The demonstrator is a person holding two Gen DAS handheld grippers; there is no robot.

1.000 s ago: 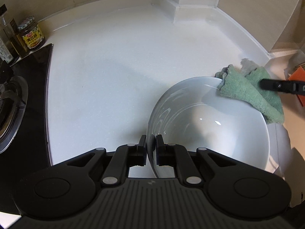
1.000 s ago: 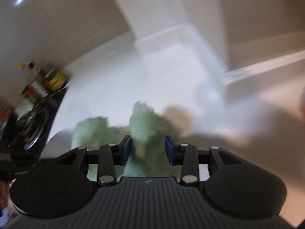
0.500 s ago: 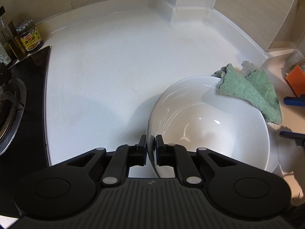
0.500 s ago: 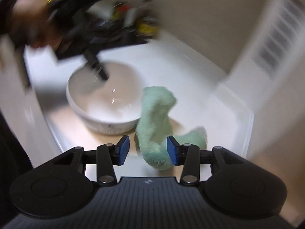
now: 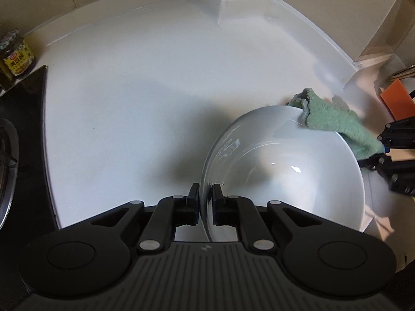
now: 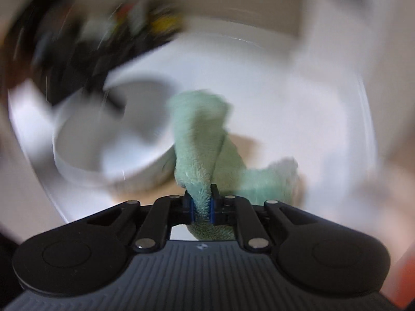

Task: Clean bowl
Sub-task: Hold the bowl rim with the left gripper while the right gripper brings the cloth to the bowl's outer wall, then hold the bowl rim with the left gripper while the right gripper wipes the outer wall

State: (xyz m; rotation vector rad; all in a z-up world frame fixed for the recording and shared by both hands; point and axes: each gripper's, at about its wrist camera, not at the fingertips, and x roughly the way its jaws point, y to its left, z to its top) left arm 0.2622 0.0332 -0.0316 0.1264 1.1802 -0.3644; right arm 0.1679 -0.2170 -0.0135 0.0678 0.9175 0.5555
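Left gripper (image 5: 205, 197) is clamped on the near rim of the bowl (image 5: 285, 165), one finger outside the wall, one inside. Bowl is white, sits on the white counter (image 5: 145, 83) toward its right side, near the corner.

Right gripper (image 6: 201, 202) is pinched tight on the cloth (image 6: 199, 140), green terry bunched between the blue pads (image 6: 191, 208). From the left view the cloth (image 5: 334, 121) drapes over the far right rim of the bowl, with the right gripper (image 5: 384, 150) coming in from the right edge, gripping the cloth's lower end.

Right view is heavily motion-blurred; bowl (image 6: 111, 140) reads as sitting left of the cloth, details beyond that can't be made out.

Jar (image 5: 16, 54) with yellow label at far left by the black hob (image 5: 23, 134). Orange block (image 5: 396, 98) at right edge.
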